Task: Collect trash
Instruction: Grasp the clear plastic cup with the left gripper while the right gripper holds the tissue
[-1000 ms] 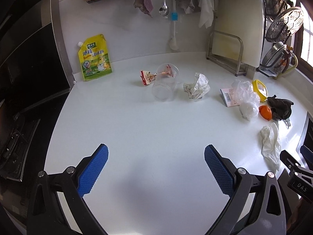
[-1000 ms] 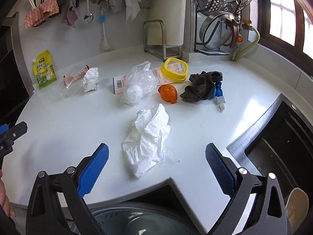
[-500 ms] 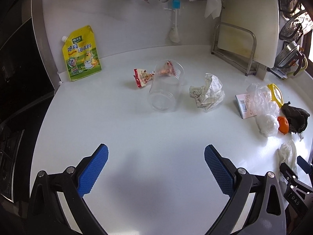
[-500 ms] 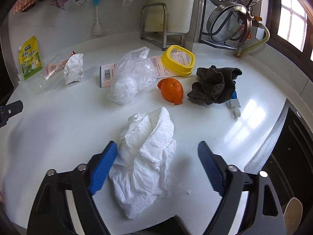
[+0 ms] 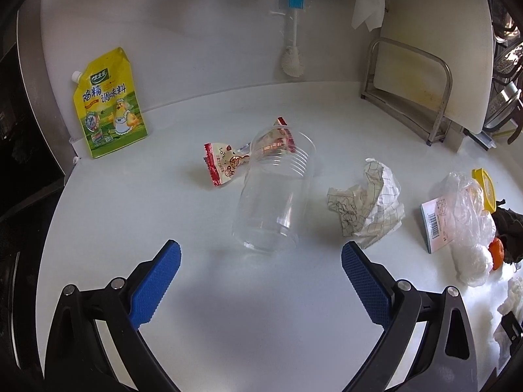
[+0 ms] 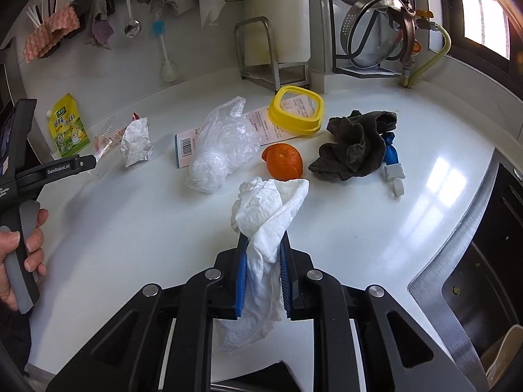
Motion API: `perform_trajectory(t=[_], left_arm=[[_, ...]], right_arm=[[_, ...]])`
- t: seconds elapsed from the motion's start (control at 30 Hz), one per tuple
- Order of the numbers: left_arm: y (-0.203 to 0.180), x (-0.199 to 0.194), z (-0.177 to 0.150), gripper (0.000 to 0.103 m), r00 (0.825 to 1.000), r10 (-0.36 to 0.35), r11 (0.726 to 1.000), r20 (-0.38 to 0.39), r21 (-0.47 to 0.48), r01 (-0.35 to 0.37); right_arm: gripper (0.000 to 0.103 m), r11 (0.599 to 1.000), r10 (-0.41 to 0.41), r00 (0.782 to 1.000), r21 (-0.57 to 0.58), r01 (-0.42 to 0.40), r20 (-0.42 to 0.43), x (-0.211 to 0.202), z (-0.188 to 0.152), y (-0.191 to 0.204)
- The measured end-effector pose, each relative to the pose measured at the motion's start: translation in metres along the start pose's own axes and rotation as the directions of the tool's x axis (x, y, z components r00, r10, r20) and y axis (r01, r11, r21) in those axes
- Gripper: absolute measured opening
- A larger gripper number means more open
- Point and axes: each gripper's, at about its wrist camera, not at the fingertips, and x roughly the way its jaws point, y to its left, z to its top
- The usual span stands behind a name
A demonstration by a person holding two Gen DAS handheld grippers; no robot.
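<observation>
My right gripper (image 6: 262, 245) is shut on a crumpled white paper towel (image 6: 266, 215) and holds it just above the white counter (image 6: 130, 228). My left gripper (image 5: 261, 261) is open and empty, its blue pads either side of a clear plastic cup (image 5: 273, 192) that lies on its side just ahead. A red snack wrapper (image 5: 225, 160) lies behind the cup. A crumpled checked paper (image 5: 369, 202) lies to the cup's right. A clear plastic bag (image 6: 222, 147), an orange peel (image 6: 284, 160) and a barcode leaflet (image 6: 184, 145) lie further right.
A yellow seasoning pouch (image 5: 108, 104) leans on the back wall. A yellow lid (image 6: 295, 109), a dark rag (image 6: 356, 145) and a blue clip (image 6: 390, 153) lie on the counter. A cutting board rack (image 5: 421, 75) stands behind. The sink (image 6: 474, 277) is at the right.
My right gripper has closed on the white paper towel and lifted it. My left gripper has moved forward toward the clear cup and stays open.
</observation>
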Motion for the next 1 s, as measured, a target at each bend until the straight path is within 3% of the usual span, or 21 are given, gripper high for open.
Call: perform_trajectory(t=[0.27,0.43,0.47,0.57,0.67,1.0], left_arm=[[-0.012,0.041,0.016,0.097,0.997,0.059,0.997,-0.048,0.043,-0.057],[-0.018,0.054,0.028,0.096,0.997,0.033,0.998,-0.075,0.049,-0.029],[-0.019,0.057,0.03,0.094,0.996,0.035,0.998,-0.082,0.052,-0.031],[-0.018,0.06,0.032,0.068,0.995,0.018,0.999,-0.098,0.048,-0.013],[-0.013,0.059,0.031,0.049,0.994,-0.035,0.999,-0.106,0.023,0.038],[-0.002,-0.007,0.001,0.048,1.0,-0.017,0.999,-0.015,0.034,0.018]], right_arm=[[0.017,0.999,0.037,0.999,0.021,-0.037,-0.001,0.001,0.0,-0.005],[0.017,0.999,0.048,0.999,0.02,-0.047,-0.003,0.003,0.001,-0.005],[0.017,0.999,0.049,0.999,0.019,-0.049,-0.003,0.003,0.001,-0.004],[0.017,0.999,0.049,0.999,0.012,-0.049,-0.003,0.003,0.0,-0.002],[0.017,0.999,0.053,0.999,0.011,-0.053,-0.006,0.003,0.0,-0.002],[0.017,0.998,0.063,0.998,0.0,-0.063,-0.009,-0.015,-0.015,0.006]])
